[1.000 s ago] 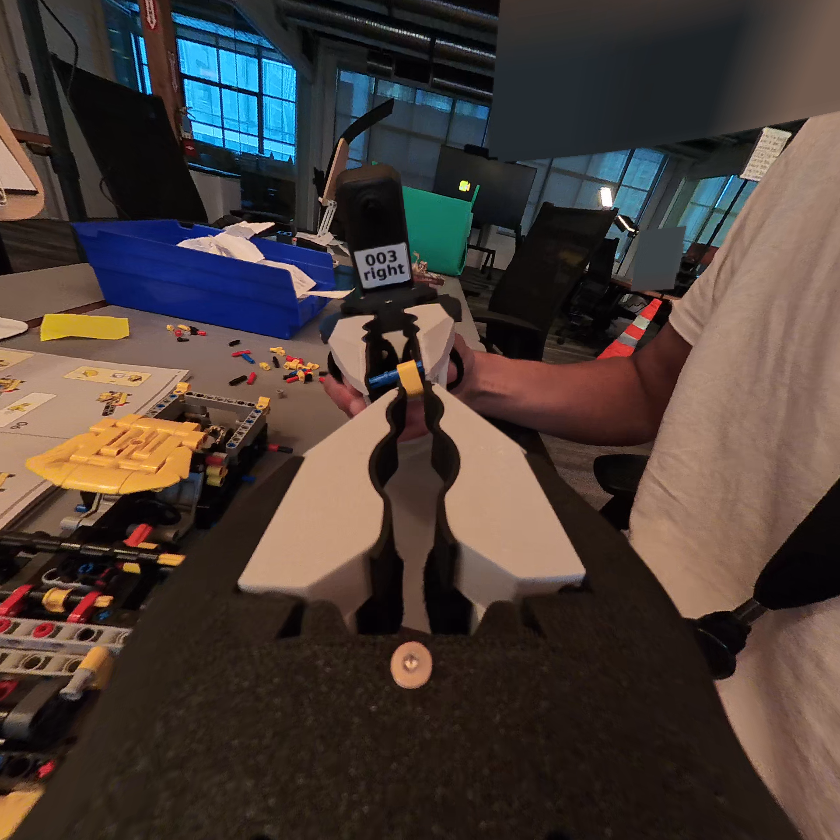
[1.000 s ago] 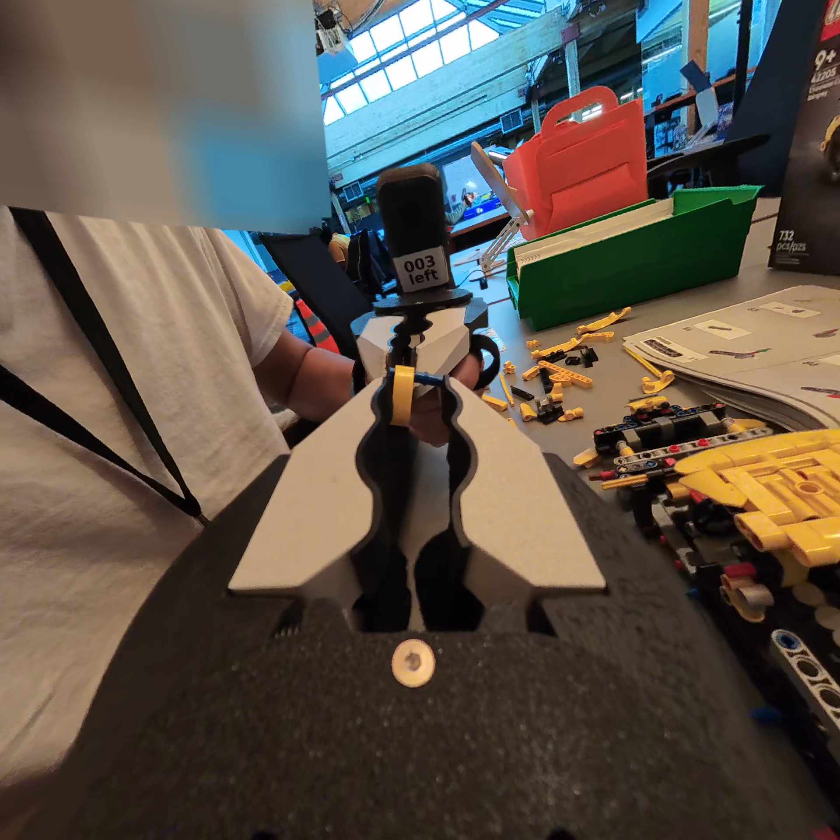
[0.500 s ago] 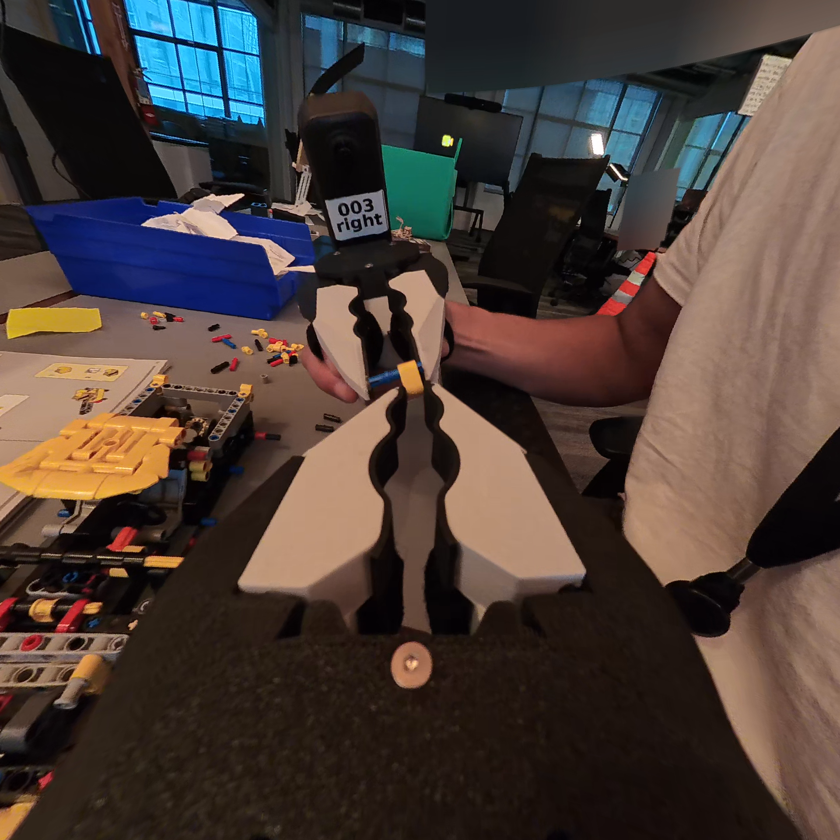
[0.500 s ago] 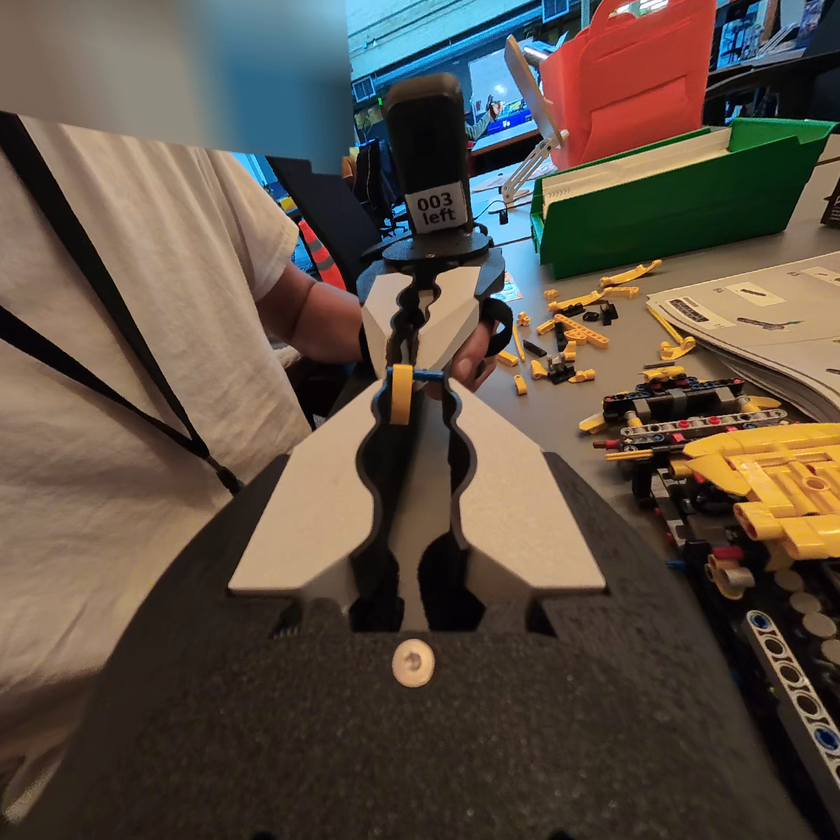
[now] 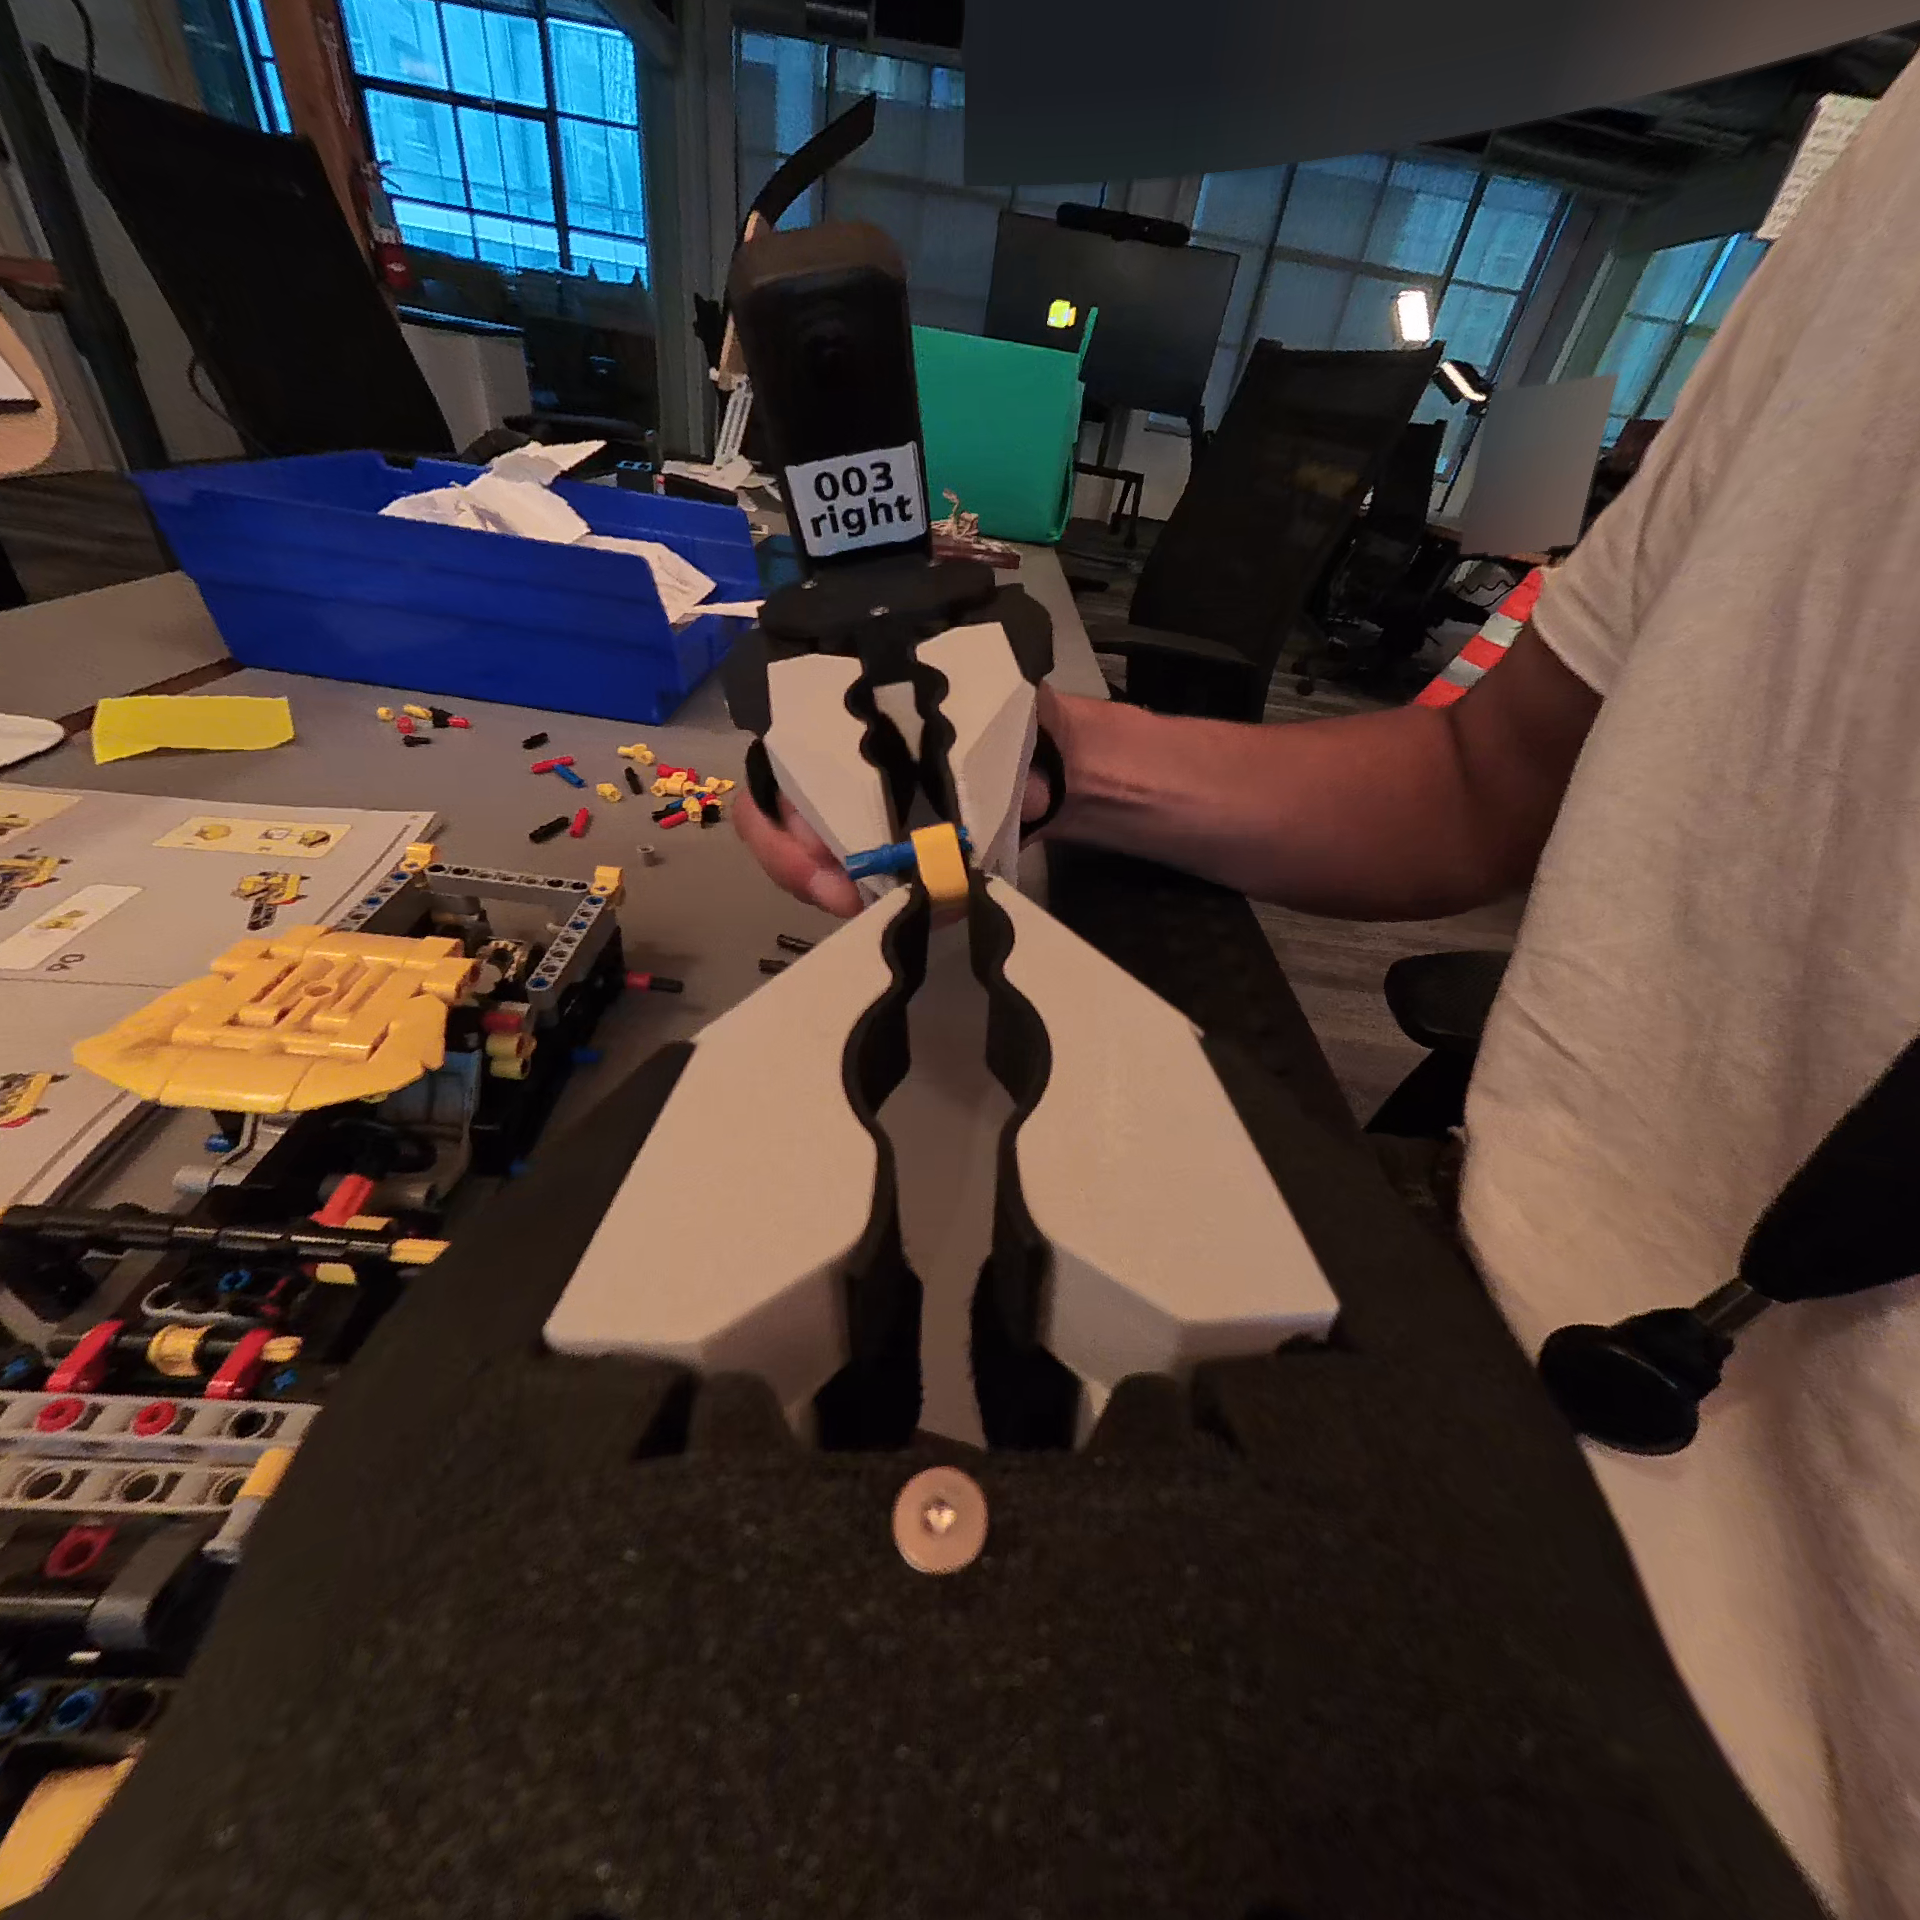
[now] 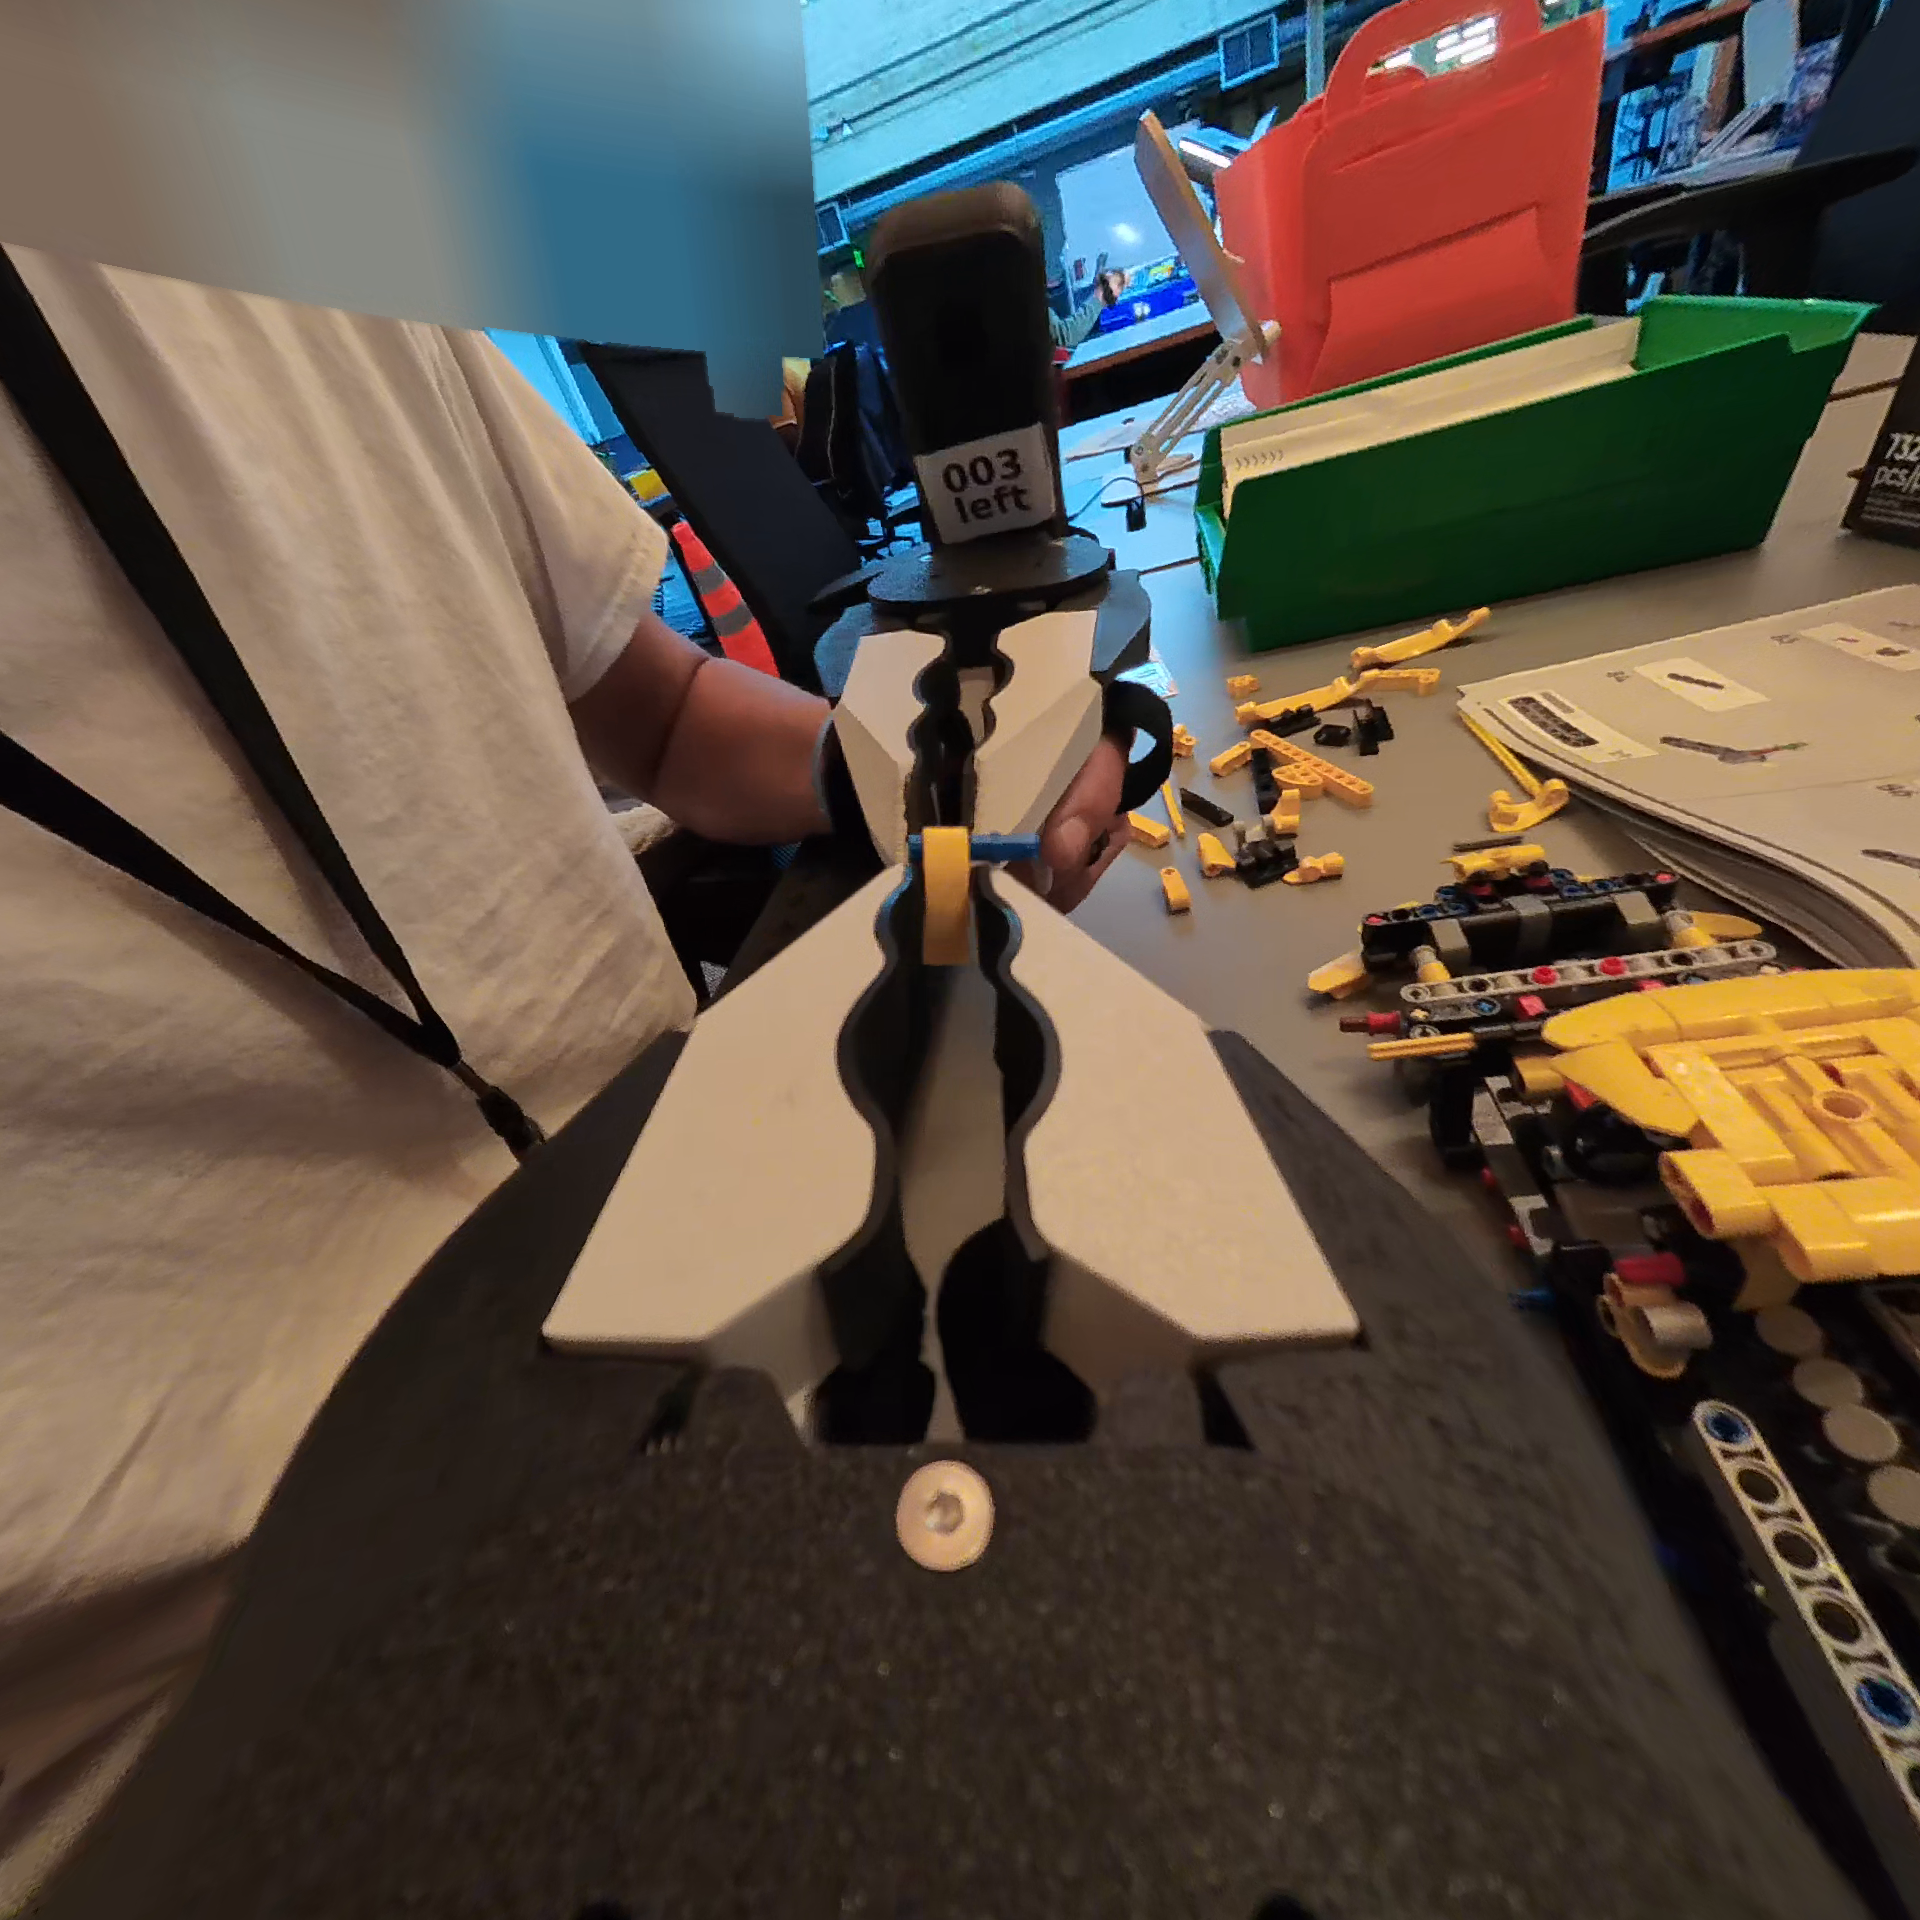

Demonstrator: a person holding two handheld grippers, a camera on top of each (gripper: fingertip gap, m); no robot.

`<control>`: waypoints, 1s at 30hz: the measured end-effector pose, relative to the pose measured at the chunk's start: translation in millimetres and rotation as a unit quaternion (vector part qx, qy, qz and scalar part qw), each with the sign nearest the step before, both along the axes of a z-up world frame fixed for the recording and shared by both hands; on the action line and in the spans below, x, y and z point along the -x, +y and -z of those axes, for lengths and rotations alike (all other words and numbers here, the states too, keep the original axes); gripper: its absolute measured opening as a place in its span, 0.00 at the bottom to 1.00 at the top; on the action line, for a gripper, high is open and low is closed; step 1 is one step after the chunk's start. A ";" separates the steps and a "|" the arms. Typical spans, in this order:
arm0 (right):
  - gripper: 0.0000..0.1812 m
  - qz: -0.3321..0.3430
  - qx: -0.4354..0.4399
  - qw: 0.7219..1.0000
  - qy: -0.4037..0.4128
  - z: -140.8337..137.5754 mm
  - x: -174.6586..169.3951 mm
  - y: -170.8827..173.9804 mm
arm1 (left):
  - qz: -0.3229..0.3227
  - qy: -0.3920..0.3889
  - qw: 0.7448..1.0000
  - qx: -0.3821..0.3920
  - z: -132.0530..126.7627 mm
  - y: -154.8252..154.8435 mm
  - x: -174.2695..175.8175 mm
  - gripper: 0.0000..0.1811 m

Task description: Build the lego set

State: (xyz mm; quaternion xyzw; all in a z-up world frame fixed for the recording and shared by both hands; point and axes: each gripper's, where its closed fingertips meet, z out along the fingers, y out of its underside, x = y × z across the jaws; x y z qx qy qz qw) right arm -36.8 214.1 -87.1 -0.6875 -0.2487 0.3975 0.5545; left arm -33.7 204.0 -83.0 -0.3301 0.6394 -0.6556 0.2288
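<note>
Grippers tip to tip above table edge, left gripper (image 5: pixel 943 896) clamping yellow piece (image 5: pixel 943 860); right gripper (image 6: pixel 948 902) pinching blue pin (image 6: pixel 1003 847); yellow model (image 5: pixel 281 1023) beside

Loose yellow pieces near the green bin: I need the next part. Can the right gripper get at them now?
Probably not yet: the right gripper is shut on a yellow ring with a blue pin. The table between looks free otherwise.

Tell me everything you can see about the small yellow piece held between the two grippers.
The yellow piece is a small rounded plastic Lego connector, glossy and seen edge-on. A thin blue pin runs through it and sticks out to one side. It is held in the air above the table edge, where the tips of the left gripper and right gripper meet; both look closed on it.
</note>
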 end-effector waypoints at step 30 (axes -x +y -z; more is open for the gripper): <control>0.07 0.030 -0.038 0.998 0.037 -6.6 3.1 8.9 | 0.002 -0.006 1.000 0.015 -5.3 5.7 1.7 0.04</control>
